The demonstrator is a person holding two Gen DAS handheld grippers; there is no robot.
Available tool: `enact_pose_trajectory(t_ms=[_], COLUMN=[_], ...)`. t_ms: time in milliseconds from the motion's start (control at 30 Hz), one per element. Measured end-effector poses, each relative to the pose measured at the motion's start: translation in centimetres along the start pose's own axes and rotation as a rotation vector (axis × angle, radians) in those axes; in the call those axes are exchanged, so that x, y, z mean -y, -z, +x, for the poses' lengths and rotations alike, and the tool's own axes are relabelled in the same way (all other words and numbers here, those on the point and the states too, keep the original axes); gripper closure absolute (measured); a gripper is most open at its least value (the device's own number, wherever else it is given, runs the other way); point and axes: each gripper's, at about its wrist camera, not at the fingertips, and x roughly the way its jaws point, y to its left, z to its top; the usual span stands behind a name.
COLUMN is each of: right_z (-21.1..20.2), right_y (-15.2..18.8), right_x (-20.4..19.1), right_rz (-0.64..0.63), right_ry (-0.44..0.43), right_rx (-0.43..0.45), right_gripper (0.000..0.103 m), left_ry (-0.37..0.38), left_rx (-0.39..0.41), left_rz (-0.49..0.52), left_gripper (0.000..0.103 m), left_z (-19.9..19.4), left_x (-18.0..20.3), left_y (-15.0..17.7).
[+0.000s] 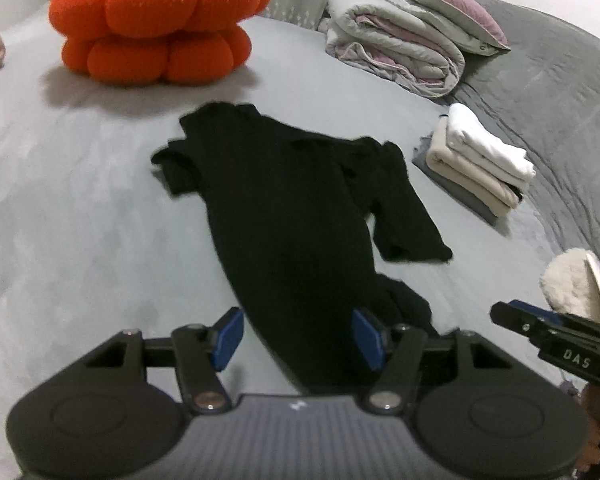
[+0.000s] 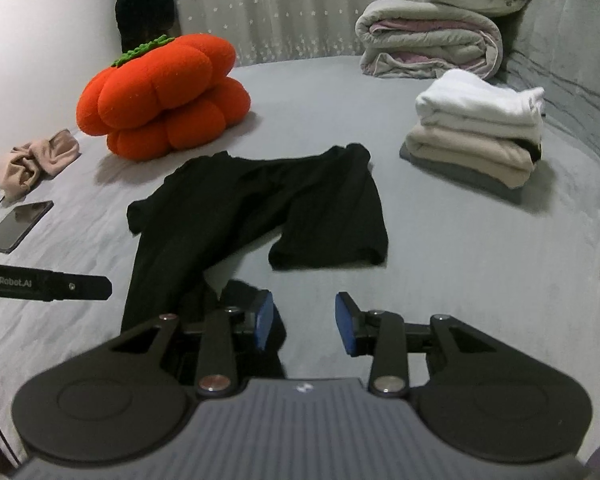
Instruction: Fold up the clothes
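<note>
**Black shirt laid out, both grippers at its near hem**

A black short-sleeved cotton shirt (image 1: 284,200) lies spread lengthwise on the grey bed sheet (image 1: 80,220), collar far and hem near, probably flattened so it can be folded. The left gripper (image 1: 298,338) hangs with jaws spread, the hem between its blue pads but not pinched. The right gripper (image 2: 304,322) is also parted, just right of the hem's bunched corner, holding nothing. A stack of folded white and beige clothes (image 2: 480,128) sits far right, likely the finished pile.
</note>
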Motion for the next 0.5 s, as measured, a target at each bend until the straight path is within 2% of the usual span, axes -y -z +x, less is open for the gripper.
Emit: enact_pose_trajectory(t_ms=[133, 233, 500], right_z=[0.2, 0.9, 0.1], right_y=[2.6, 3.5, 3.3], right_x=[2.1, 3.2, 4.2], right_rz=[0.111, 0.207, 0.302], right_ry=[-0.106, -0.165, -0.311], right_rx=[-0.02, -0.09, -0.064], right_gripper=[0.062, 0.062, 0.062], left_ry=[0.094, 0.167, 0.29], left_rx=[-0.045, -0.103, -0.13], left_rz=[-0.013, -0.035, -0.109], left_gripper=[0.041, 0.042, 0.043], left_z=[0.9, 1.8, 2.1], left_x=[-0.2, -0.2, -0.1], left_y=[1.6, 2.3, 2.7])
